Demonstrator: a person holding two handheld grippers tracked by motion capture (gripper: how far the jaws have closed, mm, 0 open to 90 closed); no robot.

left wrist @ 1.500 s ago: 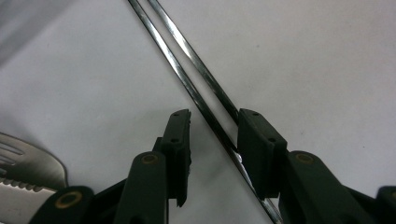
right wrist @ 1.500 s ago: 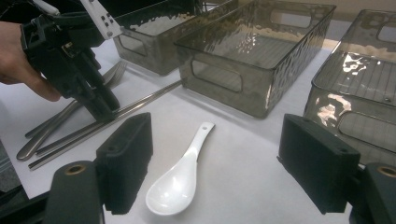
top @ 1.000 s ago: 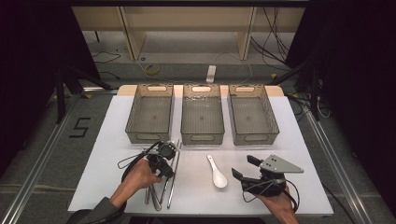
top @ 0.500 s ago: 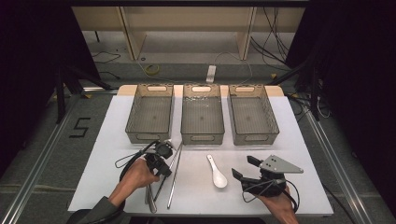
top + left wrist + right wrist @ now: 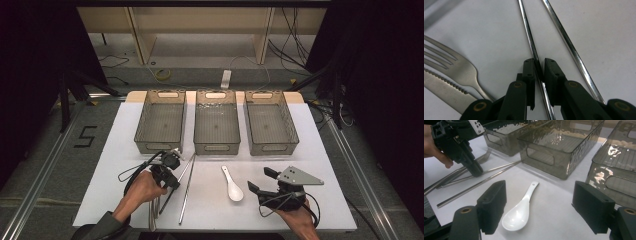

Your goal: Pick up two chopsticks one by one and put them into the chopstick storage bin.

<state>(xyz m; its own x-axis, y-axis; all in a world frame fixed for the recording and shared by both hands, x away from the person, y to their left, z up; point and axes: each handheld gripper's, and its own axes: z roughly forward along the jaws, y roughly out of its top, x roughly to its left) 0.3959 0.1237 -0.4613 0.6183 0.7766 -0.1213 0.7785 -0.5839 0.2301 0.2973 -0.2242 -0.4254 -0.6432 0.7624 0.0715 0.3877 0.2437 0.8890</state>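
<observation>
The left gripper point(image 5: 539, 68) is down on the white table point(image 5: 115, 165), and its jaws have just been closing around one of two metal chopsticks point(image 5: 530, 37). In the left gripper view the pads sit tight on either side of that thin rod, so it looks pinched, though it lies flat on the table. The second chopstick point(image 5: 569, 47) runs just beside it, near but apart, and that is the thing to watch: a clean lift wants this one stick alone, with the neighbour left lying.

A fork point(image 5: 454, 65) and a serrated knife point(image 5: 441, 87) rest close by on the left gripper's other side. The safest move is probably straight up, with no sideways drag, so nothing gets swept along.

The grip sits partway along the stick, not at its end, so the long rod may tip once it leaves the table. A slow rise would show whether it stays level.

Over on the other side, the right gripper point(image 5: 539, 207) waits with its jaws wide and nothing between the pads. A white spoon point(image 5: 520, 210) lies on the table just ahead of it. Three clear bins point(image 5: 216, 120) stand in a row at the far side, all looking empty.
</observation>
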